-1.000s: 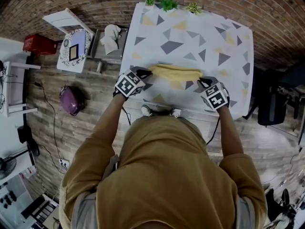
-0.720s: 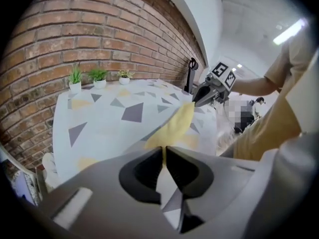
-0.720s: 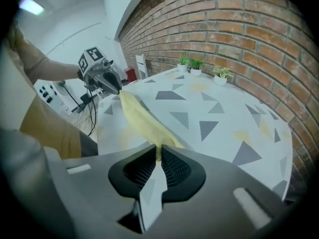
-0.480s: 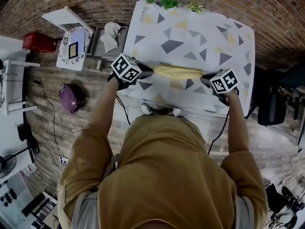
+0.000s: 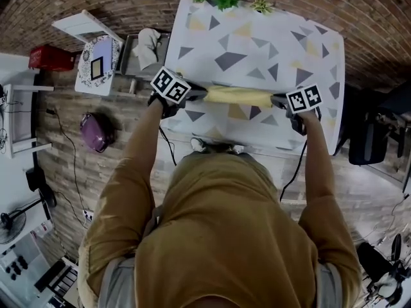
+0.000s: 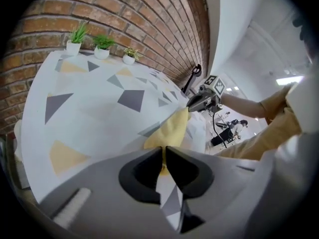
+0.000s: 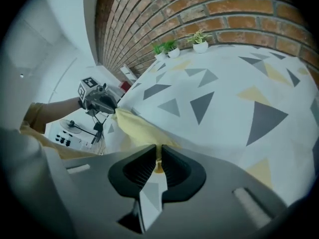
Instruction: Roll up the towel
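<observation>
The yellow towel lies as a narrow roll running left to right across the worktop, nearer its near edge than its far one. The worktop is covered in a white cloth printed with grey and yellow triangles. The left tool has its jaws pressed together on a fold of yellow cloth at the roll's left end. The right tool pinches the right end in the same way. Both tools slant down toward the worktop. Three small potted plants stand along the far edge, against the brick wall.
</observation>
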`<state>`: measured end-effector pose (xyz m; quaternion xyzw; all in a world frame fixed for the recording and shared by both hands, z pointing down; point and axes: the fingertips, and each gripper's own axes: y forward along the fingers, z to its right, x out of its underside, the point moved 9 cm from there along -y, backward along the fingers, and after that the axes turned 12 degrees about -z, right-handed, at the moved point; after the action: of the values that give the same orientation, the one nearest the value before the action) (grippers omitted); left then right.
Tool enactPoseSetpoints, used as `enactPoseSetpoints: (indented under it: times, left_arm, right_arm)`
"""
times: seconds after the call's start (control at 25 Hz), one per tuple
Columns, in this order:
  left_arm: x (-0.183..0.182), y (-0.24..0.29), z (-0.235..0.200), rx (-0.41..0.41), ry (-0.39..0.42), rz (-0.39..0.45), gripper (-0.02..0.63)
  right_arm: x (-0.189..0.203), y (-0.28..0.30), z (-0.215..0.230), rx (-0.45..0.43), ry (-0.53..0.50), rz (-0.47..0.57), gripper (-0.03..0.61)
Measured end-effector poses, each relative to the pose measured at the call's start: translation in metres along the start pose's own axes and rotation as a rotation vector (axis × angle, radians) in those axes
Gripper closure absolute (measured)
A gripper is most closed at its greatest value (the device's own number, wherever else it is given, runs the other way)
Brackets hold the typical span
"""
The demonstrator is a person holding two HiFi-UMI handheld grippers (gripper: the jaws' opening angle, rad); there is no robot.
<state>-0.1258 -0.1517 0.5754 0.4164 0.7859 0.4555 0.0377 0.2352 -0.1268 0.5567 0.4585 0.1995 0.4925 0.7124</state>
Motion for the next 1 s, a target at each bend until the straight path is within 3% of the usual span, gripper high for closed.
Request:
enactPoseSetpoints:
  times: [0.16, 0.36, 0.48, 0.64, 0.8, 1.0]
  left_arm:
    - [0.003, 0.008, -0.005, -0.104, -0.008, 0.023, 0.526]
    - [-0.001, 0.017, 0.005, -0.374, 0.135, 0.065, 0.526]
    - [-0.002, 0.022, 0.012, -0.49, 0.18, 0.078, 0.494]
    - [-0.001, 0.028, 0.017, -0.599, 0.228, 0.065, 0.464]
    - [0.001, 0.027, 0.013, -0.641, 0.195, 0.093, 0.396]
    - [0.001, 0.019, 0.01, -0.673, 0.153, 0.133, 0.351]
  right_arm:
    - [0.0, 0.011, -0.003, 0.168, -0.044, -0.044, 0.54]
    - [0.003, 0.019, -0.018, 0.404, -0.145, -0.011, 0.538]
    - [0.009, 0.023, -0.021, 0.487, -0.134, 0.042, 0.534]
    - [0.014, 0.038, -0.027, 0.59, -0.202, 0.075, 0.526]
    - [0.018, 0.039, -0.027, 0.648, -0.199, 0.091, 0.483]
    - [0.019, 0.029, -0.02, 0.631, -0.141, 0.155, 0.4]
